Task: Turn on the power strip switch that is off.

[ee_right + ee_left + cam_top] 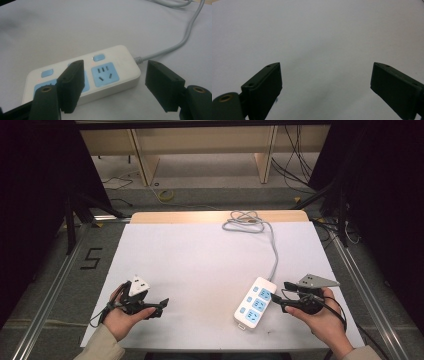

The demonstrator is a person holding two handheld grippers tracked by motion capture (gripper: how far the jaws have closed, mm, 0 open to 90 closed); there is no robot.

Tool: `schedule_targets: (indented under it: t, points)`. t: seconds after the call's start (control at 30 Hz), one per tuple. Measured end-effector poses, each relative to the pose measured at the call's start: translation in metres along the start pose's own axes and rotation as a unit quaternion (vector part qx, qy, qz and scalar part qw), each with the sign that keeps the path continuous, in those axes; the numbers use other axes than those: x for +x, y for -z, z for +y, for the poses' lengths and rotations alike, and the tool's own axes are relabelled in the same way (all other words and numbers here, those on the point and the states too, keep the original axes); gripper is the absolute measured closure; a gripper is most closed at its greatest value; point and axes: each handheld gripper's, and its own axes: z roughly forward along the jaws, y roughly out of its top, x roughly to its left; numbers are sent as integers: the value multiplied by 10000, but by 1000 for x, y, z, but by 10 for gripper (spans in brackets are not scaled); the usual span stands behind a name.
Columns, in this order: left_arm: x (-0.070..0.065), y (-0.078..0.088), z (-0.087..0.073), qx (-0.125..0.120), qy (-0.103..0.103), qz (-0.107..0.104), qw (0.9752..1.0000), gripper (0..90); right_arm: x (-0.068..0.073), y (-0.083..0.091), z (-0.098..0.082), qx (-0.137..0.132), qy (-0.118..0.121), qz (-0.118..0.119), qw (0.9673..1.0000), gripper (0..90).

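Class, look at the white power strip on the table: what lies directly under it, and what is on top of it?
The power strip lies flat on the white table. On top are blue sockets and blue switches; nothing is plugged in. The right tool, open, hovers over its cable end. Its underside is hidden.

A table (200, 260) with a white top (a strip of pale wood shows along its far edge) carries a white power strip (255, 303) with blue sockets near the front right. Its grey cable (274, 251) runs to a loose coil at the far edge.
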Motion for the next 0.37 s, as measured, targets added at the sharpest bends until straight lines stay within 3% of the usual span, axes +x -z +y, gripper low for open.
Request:
schedule_targets:
  t: [0.37]
  points:
    - [-1,-2,1,17,-12,19,10000,88,-3,3,-5,7,-35,-45,10000,317]
